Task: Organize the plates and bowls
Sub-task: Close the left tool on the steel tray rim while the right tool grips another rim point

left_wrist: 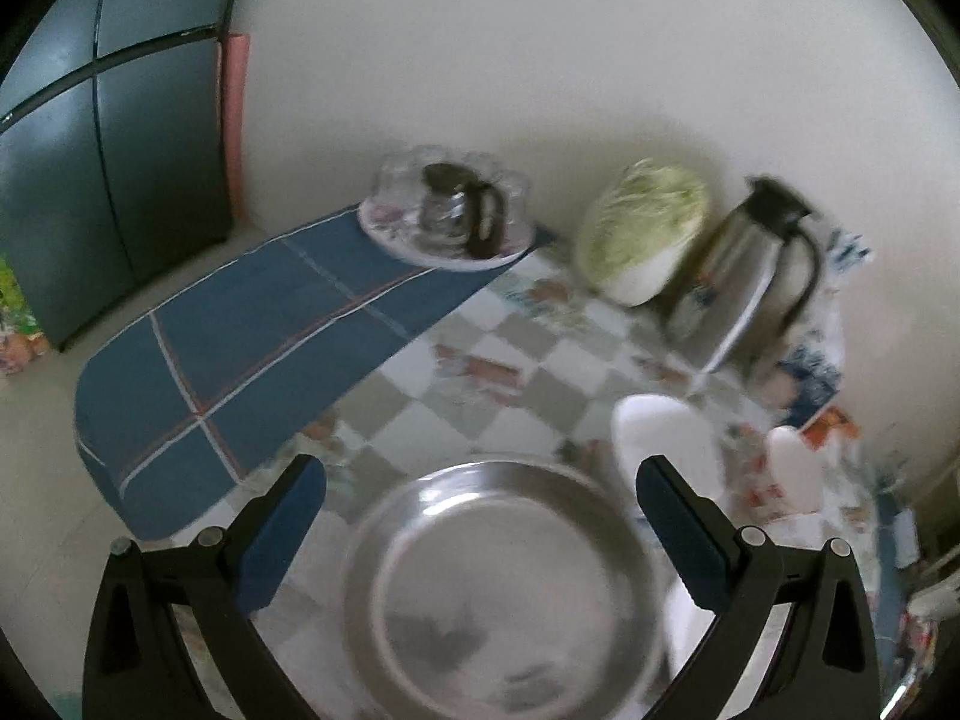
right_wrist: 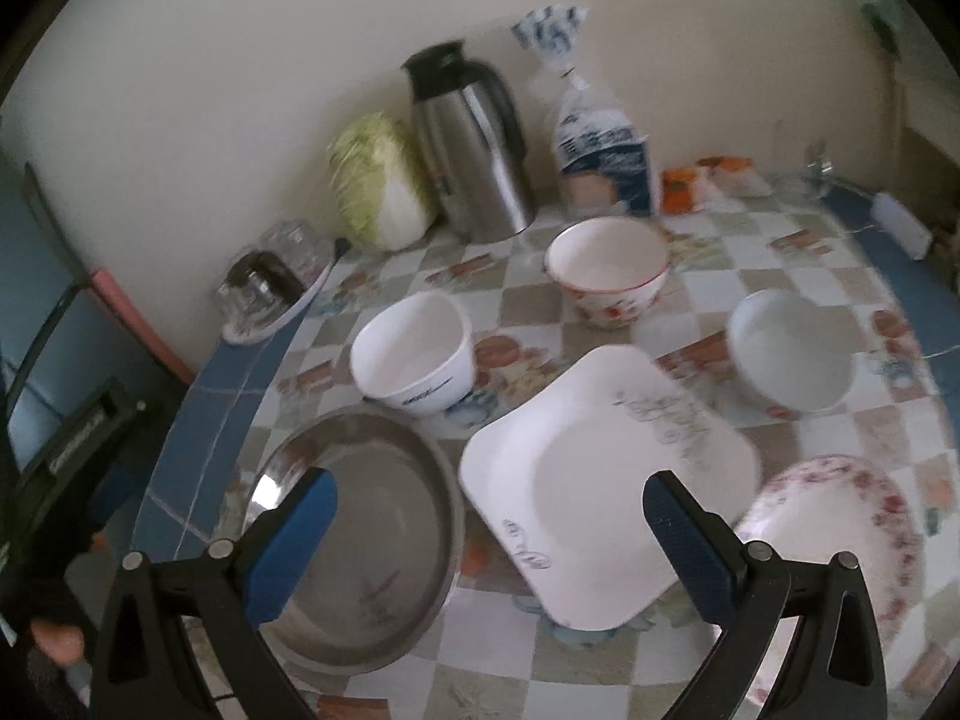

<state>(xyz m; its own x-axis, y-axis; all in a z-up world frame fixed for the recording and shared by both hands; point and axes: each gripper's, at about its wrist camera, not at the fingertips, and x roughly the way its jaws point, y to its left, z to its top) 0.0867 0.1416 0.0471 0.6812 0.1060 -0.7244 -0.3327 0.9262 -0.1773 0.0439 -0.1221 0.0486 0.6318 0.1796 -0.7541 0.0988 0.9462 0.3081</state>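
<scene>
Left gripper (left_wrist: 480, 516) w/ jaws spread wide, holding nothing, above the steel plate (left_wrist: 498, 594) on the checkered tablecloth (left_wrist: 480, 354); right gripper (right_wrist: 489, 531) also wide open & empty, hovering over the gap btwn steel plate (right_wrist: 360, 552) and square white plate (right_wrist: 606, 480). Floral plate (right_wrist: 840, 546) sits at far right just beside the square one, w/ 3 bowls behind: white bowl (right_wrist: 414, 354) near the steel plate, red-rimmed bowl (right_wrist: 609, 270) mid-table, small white bowl (right_wrist: 792, 354) to the right. Cabbage (right_wrist: 381, 180), thermos jug (right_wrist: 474, 144) & a bag (right_wrist: 600, 144) stand along the wall (right_wrist: 240, 60)
</scene>
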